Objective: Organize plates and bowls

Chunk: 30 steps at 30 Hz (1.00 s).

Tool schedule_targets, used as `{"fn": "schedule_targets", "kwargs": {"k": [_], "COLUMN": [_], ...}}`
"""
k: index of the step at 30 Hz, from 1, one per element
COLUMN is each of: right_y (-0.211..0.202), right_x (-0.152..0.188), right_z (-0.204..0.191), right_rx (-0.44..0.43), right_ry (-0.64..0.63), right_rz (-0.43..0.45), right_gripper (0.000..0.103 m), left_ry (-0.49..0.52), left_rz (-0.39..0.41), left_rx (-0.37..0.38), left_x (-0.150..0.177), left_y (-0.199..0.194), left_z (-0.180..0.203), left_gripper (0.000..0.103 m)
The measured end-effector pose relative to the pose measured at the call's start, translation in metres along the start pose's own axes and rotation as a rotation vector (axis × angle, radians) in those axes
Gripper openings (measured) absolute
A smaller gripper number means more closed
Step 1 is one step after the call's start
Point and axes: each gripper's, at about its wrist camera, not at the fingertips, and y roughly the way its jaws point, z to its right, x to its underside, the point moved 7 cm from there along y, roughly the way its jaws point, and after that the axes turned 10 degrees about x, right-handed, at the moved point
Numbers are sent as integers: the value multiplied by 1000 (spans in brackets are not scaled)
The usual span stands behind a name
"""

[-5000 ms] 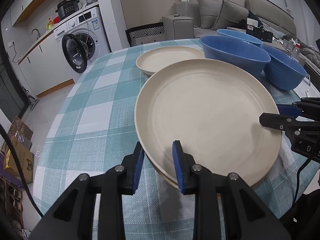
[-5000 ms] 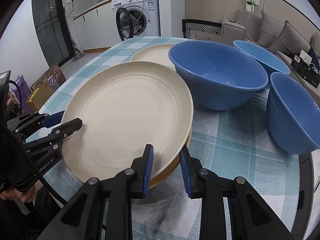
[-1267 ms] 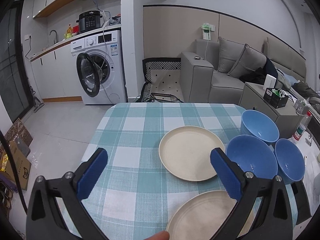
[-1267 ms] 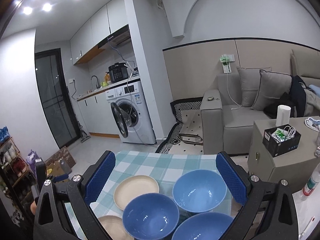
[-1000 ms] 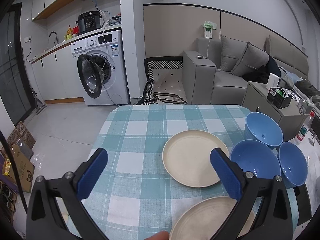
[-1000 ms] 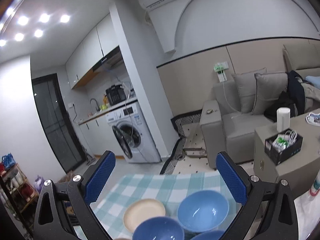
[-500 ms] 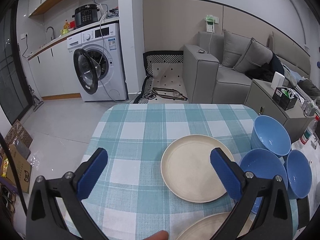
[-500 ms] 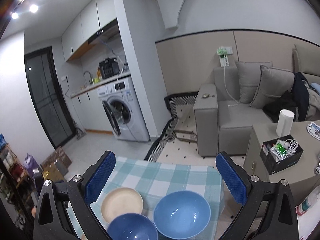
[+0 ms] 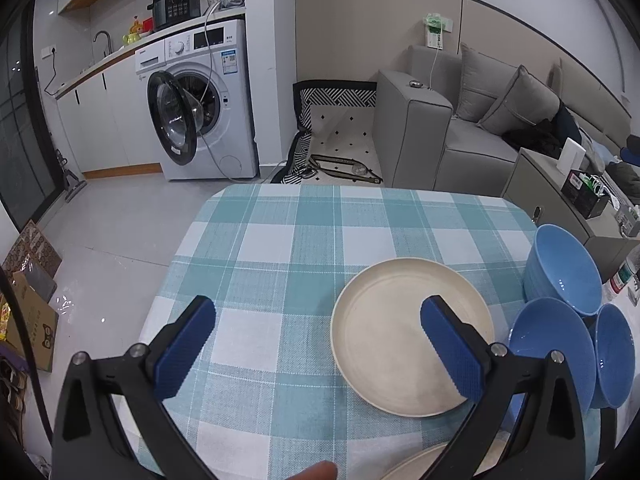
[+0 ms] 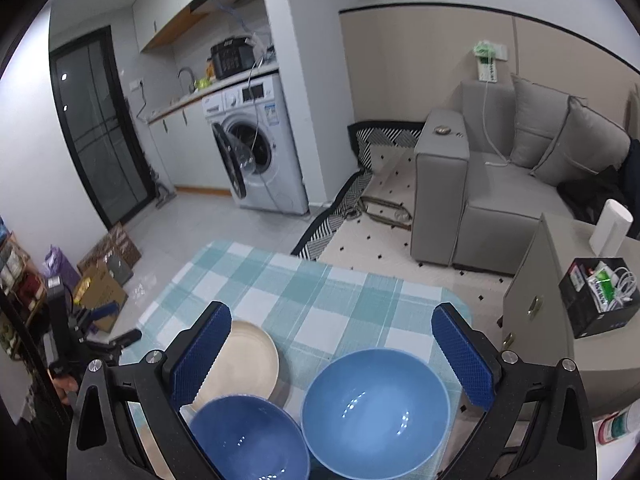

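Three blue bowls (image 9: 560, 268) leftward, two rightward

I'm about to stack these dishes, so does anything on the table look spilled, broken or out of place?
Nothing stands out. The cream plate lies flat on the checked tablecloth, and the three blue bowls sit upright and empty beside it, with no visible spills or damage.

Glossy blue bowl (image 10: 376, 410), matt plate (image 9: 384, 344), woven tablecloth (image 9: 280, 248)

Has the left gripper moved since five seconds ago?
Yes. The left gripper was shut on the near plate's rim; now it is open and lifted back above the checked tablecloth, with the far cream plate below it.
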Motion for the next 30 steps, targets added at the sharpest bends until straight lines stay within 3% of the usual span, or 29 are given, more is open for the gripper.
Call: {"fn": "schedule_targets", "kwargs": {"k": [12,30], "right_y": [77,149], "right_x": [22,59], "right_z": [-59,-118], "right_rx": [-39,-73], "right_ry": [-134,-256], "right_rz": [-137,-304], "right_gripper": [102,102], "left_ry": [-48,-76], "left_rz": [-74,-168], "left_rx": [-10,-13], "left_x": [17,42], "left_y": [33,69], "left_z": [-20,-26], "left_gripper": [103,103]}}
